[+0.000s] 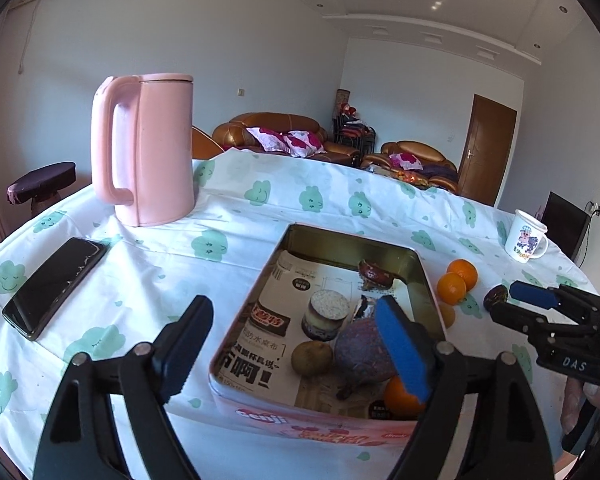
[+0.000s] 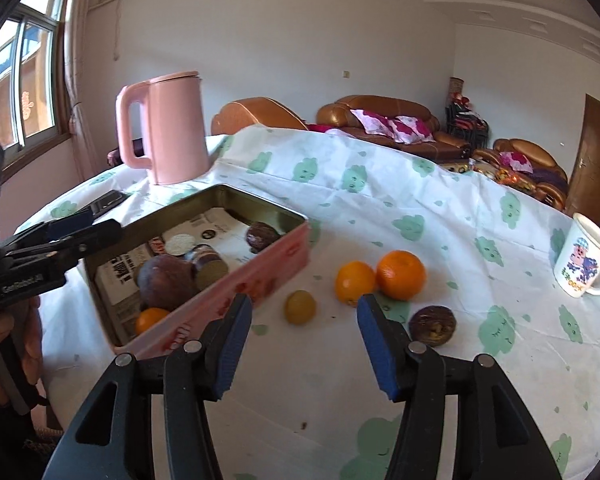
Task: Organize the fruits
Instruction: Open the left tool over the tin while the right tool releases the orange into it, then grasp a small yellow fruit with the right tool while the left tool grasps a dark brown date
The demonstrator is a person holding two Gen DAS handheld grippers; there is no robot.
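- My table (image 2: 380,184) wears a white cloth with green clouds; behind it are brown sofas (image 2: 384,116), a door (image 1: 486,148) and a window (image 2: 24,68).
- A pink kettle (image 1: 148,152), a phone (image 1: 54,286) and a mug (image 2: 586,258) stand on it.
- My left gripper (image 1: 296,354) has its jaws wide apart above the tin box (image 1: 260,280), which holds some fruits.
- My right gripper (image 2: 300,346) also has its jaws apart, empty, near two oranges (image 2: 380,276) on the cloth.

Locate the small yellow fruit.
In the right wrist view, the small yellow fruit lies on the tablecloth, between the tin and the nearer orange.
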